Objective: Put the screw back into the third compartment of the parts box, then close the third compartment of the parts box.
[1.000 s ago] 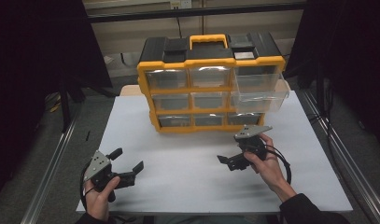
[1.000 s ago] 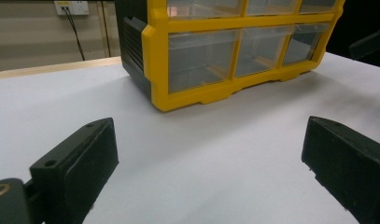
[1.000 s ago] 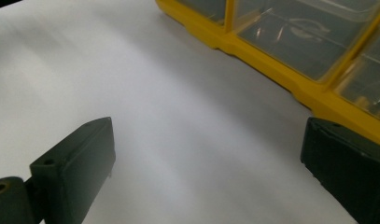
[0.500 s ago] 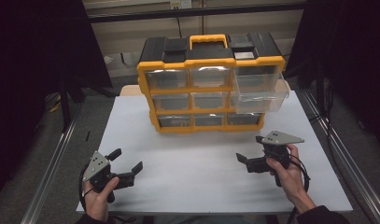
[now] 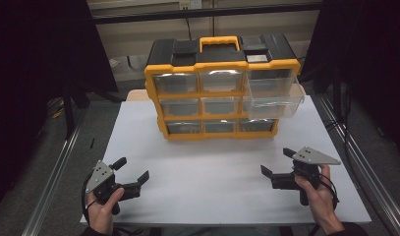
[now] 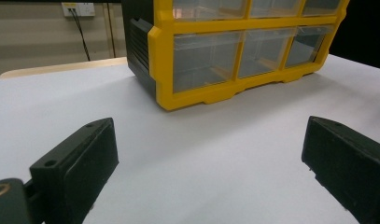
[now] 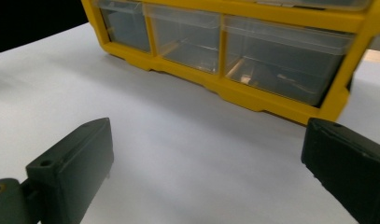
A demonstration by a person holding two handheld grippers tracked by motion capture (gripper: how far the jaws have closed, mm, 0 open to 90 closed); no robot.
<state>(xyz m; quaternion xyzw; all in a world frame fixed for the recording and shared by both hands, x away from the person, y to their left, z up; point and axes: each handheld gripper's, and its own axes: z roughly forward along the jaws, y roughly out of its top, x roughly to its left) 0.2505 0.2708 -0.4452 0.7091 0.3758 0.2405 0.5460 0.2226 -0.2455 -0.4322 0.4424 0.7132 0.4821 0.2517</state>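
A yellow and black drawer cabinet [image 5: 222,86] with clear drawers stands at the back of the white table [image 5: 212,172]. Its top right drawer [image 5: 273,92] is pulled out toward me. My left gripper [image 5: 133,169] rests near the front left corner, open, with nothing between its fingers. The right gripper [image 5: 276,162] sits near the front right, open and empty too. The left gripper view looks at the cabinet's lower left corner [image 6: 164,98]. In the right gripper view the bottom row of drawers [image 7: 225,42] is close ahead, and the rightmost one holds small parts.
Metal rails [image 5: 55,177] run along both sides of the table. A wooden edge [image 6: 61,69] shows behind the table at the left. Bare table surface lies between the two grippers and in front of the cabinet.
My right gripper has drawn back from the cabinet toward the front right of the table. The left gripper has stayed in place.
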